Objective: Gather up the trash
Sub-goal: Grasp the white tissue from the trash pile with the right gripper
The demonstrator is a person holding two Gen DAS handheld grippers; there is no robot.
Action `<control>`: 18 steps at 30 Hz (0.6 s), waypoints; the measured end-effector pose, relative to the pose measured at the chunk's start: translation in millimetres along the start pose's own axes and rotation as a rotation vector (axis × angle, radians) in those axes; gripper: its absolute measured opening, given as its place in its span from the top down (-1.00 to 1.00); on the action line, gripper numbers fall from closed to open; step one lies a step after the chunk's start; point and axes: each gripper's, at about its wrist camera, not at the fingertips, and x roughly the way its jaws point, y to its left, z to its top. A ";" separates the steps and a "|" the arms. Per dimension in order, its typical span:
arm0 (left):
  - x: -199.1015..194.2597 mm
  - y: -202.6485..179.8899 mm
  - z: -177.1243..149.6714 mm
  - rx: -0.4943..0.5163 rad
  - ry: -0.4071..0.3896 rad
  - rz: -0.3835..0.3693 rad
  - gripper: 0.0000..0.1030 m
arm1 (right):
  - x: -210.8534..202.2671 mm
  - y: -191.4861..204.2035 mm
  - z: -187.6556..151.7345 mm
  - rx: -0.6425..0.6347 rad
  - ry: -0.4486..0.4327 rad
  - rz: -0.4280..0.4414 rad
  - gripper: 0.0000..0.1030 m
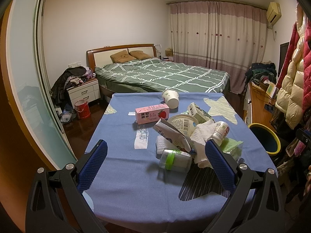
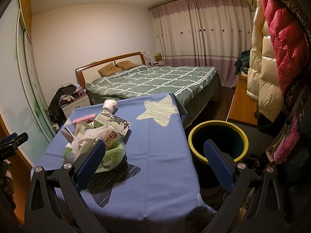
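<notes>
The left gripper hovers spread wide and empty behind the clear bottle, probably lining up; the right gripper gapes empty, the bin just ahead.

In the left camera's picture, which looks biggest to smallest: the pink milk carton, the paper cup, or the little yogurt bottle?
1. Pink milk carton
2. Paper cup
3. Yogurt bottle

The cup lies farthest away, so its real size may be closer to the carton's.
</notes>
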 end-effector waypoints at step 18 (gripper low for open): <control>35.9 22.3 -4.0 -0.013 0.050 0.035 -0.93 | 84.1 50.8 0.8 -0.059 0.115 0.139 -0.87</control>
